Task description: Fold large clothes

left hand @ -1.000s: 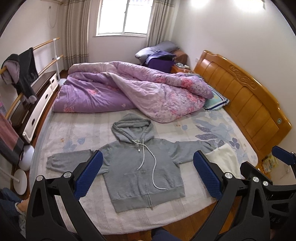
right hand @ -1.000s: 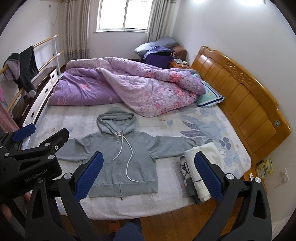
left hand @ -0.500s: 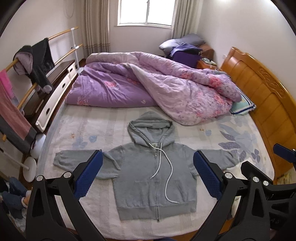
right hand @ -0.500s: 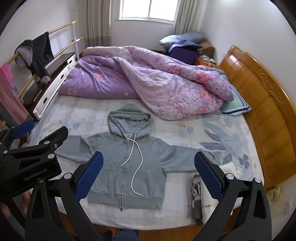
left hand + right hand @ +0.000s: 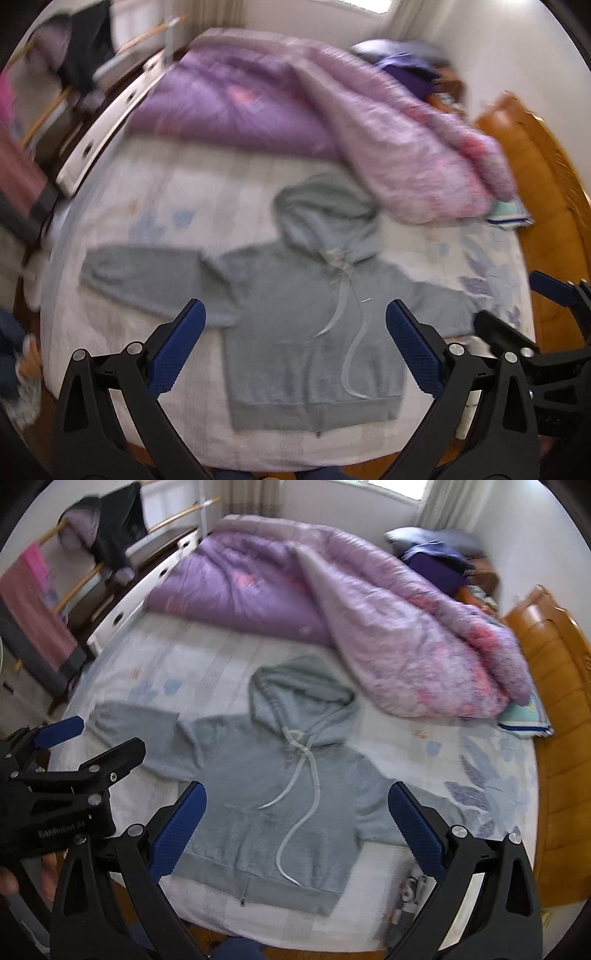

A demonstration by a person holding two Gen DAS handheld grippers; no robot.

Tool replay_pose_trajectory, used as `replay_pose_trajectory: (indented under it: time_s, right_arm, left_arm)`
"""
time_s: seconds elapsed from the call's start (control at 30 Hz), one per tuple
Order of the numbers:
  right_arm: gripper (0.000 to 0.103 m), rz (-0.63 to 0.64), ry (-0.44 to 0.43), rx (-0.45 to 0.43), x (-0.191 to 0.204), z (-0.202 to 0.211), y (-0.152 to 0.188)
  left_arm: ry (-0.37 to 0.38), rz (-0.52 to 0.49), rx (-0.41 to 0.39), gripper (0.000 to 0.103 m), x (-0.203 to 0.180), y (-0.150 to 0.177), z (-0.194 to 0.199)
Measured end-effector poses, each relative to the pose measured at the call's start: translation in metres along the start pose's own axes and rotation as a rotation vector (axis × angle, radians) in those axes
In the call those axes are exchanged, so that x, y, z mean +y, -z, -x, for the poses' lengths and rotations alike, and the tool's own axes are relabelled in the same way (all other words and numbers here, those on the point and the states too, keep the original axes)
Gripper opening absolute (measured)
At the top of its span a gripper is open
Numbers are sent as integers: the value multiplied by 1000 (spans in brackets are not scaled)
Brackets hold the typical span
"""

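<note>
Pale floral-sheeted bed [image 5: 207, 664] under bunched purple quilt [image 5: 369, 609]; grey zip-up hoodie [image 5: 280, 794] flat, sleeves outstretched; left tongs [image 5: 295, 343] and right tongs [image 5: 295, 823] spread, empty.

Free room: bare bed [image 5: 207, 672] sheet around grey hoodie [image 5: 273, 797] on L side and between hood and quilt; near bed edge open below hem. R sleeve end lies on open sheet.
Obstacles: purple quilt [image 5: 369, 620] heaped across far half, its fold just beside hood on R. Folded clothes [image 5: 406, 897] at near R edge, close to R sleeve. Wooden headboard [image 5: 554, 701] bounds R side; clothes rack [image 5: 74, 583] w/ hanging garments bounds L. Pillow [image 5: 524, 720] wedged under quilt by headboard.
</note>
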State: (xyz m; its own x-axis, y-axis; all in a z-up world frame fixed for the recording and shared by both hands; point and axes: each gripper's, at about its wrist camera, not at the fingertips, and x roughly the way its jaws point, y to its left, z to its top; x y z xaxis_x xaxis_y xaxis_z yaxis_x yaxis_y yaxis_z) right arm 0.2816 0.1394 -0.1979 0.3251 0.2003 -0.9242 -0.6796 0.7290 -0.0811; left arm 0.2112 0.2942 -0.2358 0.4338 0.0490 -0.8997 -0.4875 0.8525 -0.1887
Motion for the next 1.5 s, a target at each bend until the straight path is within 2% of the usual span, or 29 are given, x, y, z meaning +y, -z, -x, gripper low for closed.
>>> replay_pose_trajectory:
  time_s: [0.17, 0.27, 0.37, 0.43, 0.47, 0.53, 0.57, 0.67, 0.8, 0.83, 0.87, 0.93, 1.0, 1.07, 1.1, 1.17, 1.23, 1.3, 1.33, 1.43, 1.5]
  right_arm:
    - [95, 11, 19, 72, 53, -73, -8]
    - [95, -19, 5, 127, 80, -115, -9]
    - [95, -24, -41, 160, 110, -157, -9]
    - [95, -34, -66, 188, 128, -183, -8]
    - [95, -40, -74, 202, 135, -195, -7]
    - [95, -62, -99, 219, 148, -216, -6]
    - [95, -79, -108, 228, 153, -225, -6]
    - [95, -126, -133, 237, 163, -248, -3]
    - [95, -179, -145, 278, 172, -273, 5]
    - [95, -187, -147, 286, 173, -280, 7]
    - [95, -194, -148, 290, 175, -283, 9]
    - [95, -216, -167, 294, 177, -290, 11]
    - [95, -244, -193, 298, 177, -295, 12]
    - [95, -293, -229, 297, 172, -300, 13]
    - [90, -309, -242, 298, 171, -302, 12]
    - [76, -342, -275, 315, 167, -312, 10]
    - [41, -389, -328, 337, 162, -325, 11]
    - [22, -434, -391, 369, 159, -343, 9]
    - [17, -430, -398, 360, 160, -349, 6]
    - [14, -382, -364, 346, 168, -369, 1]
    - [14, -385, -358, 390, 172, -391, 6]
  left_arm:
    - [-63, 110, 155, 98, 106, 12, -73]
    - [-49, 245, 164, 98, 196, 21, -111]
    - [-92, 341, 247, 98, 279, 32, -154]
    - [-93, 438, 273, 98, 331, 40, -179]
    - [-93, 481, 274, 98, 353, 45, -184]
    - [-41, 607, 296, 98, 409, 53, -204]
    - [-24, 664, 273, 97, 432, 54, -209]
    - [-35, 736, 194, 97, 477, 50, -216]
    - [-53, 783, 148, 95, 510, 44, -228]
    - [-53, 776, 141, 86, 518, 42, -234]
    - [-45, 770, 145, 71, 522, 41, -239]
    - [-28, 770, 157, 68, 529, 39, -248]
    - [-25, 776, 145, 62, 528, 40, -252]
    - [-37, 784, 137, 46, 529, 42, -254]
    - [-35, 787, 124, 41, 529, 42, -254]
    - [-7, 767, 99, 20, 527, 43, -250]
    - [28, 776, 72, 17, 529, 44, -239]
    - [89, 803, 11, 16, 532, 45, -219]
    - [92, 800, -22, 16, 531, 45, -204]
    - [54, 744, -101, 16, 520, 43, -161]
    - [66, 724, -144, 16, 507, 38, -141]
